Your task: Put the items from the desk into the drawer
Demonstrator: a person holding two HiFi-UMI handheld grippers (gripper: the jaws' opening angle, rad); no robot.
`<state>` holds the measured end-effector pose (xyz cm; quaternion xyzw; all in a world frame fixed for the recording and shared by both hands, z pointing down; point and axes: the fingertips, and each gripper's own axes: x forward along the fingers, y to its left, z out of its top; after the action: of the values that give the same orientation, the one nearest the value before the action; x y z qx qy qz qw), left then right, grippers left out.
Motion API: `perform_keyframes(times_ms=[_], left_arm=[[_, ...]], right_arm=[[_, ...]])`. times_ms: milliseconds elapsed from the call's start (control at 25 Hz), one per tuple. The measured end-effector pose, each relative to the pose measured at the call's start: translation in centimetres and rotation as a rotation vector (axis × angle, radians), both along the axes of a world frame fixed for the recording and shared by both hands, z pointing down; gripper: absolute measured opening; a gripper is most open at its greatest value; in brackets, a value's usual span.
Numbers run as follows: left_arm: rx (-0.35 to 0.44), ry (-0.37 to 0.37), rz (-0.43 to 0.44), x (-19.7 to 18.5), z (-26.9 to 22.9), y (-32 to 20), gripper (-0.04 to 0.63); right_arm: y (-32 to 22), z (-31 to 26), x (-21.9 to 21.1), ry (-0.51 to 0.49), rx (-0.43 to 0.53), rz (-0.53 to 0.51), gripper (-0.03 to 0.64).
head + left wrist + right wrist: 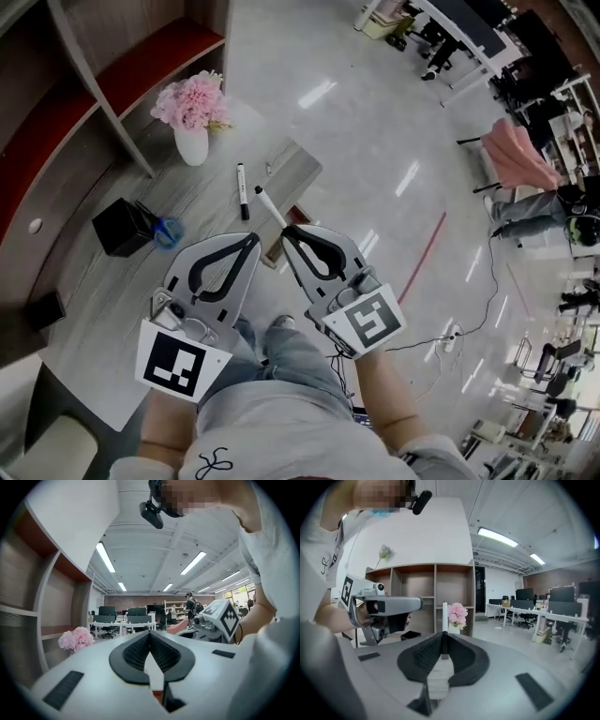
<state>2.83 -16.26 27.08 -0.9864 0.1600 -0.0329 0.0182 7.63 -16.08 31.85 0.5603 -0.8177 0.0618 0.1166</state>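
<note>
My right gripper (290,231) is shut on a white marker (271,207) with a black cap, held over the desk's front edge; in the right gripper view the marker (445,617) stands up out of the closed jaws. A second marker (242,177) with black ends lies on the grey desk (202,202). Beside the right one, my left gripper (252,240) is shut with nothing in it, its jaws (150,635) meeting at the tips. A red-brown open drawer (299,217) shows just beyond the desk edge, partly hidden by both grippers.
A white vase of pink flowers (192,114) stands at the desk's back. A black box (122,227) and blue-handled scissors (170,232) sit on the left. Wooden shelves (84,84) rise behind the desk. Glossy floor with cables and office furniture lies to the right.
</note>
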Motion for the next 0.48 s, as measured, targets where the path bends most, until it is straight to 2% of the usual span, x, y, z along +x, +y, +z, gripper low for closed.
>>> perform_keyframes(times_ms=[240, 480], left_arm=[[-0.003, 0.007, 0.077, 3.5, -0.3, 3.5, 0.009], [-0.016, 0.006, 0.111, 5.7, 0.3, 6.1, 0.009]], right_arm=[[3.5, 0.2, 3.3, 0.030, 0.009, 0.074, 0.052], [5.6, 3.5, 6.6, 0.011, -0.043, 0.151, 0.052]])
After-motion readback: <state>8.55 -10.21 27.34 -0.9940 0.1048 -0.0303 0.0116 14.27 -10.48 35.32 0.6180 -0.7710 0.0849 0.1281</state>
